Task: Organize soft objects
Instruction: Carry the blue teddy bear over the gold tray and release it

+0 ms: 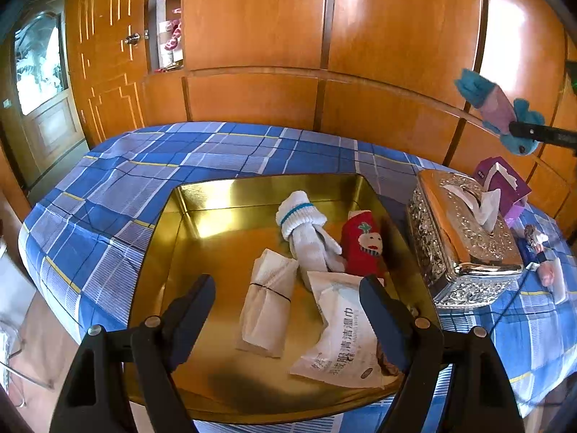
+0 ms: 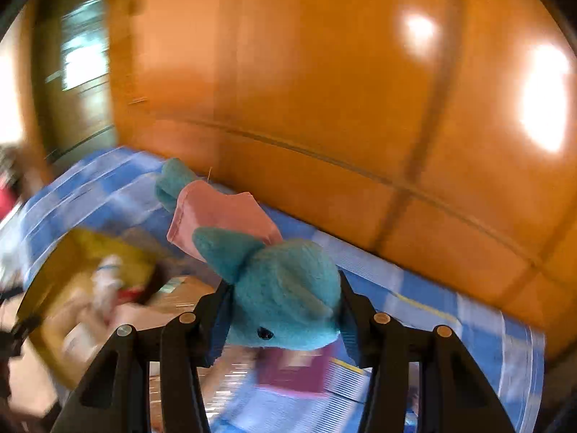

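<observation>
Right gripper pinches blue plush fish at head, fingers pressed into fleece on both sides; pink body and tail stick out forward, unsupported. Fish held in air, above bed, right of gold tin tray. Likely light, squashy, non-fragile; fuzzy surface grips well, but tail may flop and swing. Head hold looks secure. Left gripper spread wide, empty, above wet-wipes pack in tray.
</observation>
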Action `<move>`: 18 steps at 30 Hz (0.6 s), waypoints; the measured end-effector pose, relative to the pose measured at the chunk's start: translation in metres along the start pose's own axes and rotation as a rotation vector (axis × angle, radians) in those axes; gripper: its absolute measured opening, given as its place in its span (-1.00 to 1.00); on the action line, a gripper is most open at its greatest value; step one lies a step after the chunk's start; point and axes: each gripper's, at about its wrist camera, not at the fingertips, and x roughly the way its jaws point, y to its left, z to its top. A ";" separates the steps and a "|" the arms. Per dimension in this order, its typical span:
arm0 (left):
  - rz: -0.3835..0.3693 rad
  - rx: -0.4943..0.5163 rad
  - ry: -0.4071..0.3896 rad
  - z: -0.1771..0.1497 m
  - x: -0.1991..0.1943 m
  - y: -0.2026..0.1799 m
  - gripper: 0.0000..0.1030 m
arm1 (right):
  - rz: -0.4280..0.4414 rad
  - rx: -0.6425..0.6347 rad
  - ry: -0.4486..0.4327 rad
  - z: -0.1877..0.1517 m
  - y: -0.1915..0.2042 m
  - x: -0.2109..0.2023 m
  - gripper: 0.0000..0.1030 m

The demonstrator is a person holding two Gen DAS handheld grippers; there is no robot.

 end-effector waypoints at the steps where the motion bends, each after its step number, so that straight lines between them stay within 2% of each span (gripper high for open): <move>1: 0.002 0.001 -0.002 0.000 0.000 0.001 0.60 | 0.022 -0.035 -0.005 -0.001 0.014 -0.003 0.00; 4: 0.008 -0.005 -0.004 0.000 -0.001 0.003 0.60 | 0.096 -0.119 -0.021 -0.005 0.056 -0.014 0.00; 8: 0.023 -0.010 -0.003 0.001 -0.001 0.006 0.67 | 0.211 -0.149 0.002 -0.018 0.099 -0.019 0.01; 14: 0.070 -0.012 -0.009 0.000 -0.006 0.015 0.67 | 0.309 -0.050 0.157 -0.043 0.132 0.006 0.03; 18: 0.098 -0.028 -0.011 -0.001 -0.008 0.027 0.70 | 0.319 -0.018 0.205 -0.052 0.157 0.029 0.03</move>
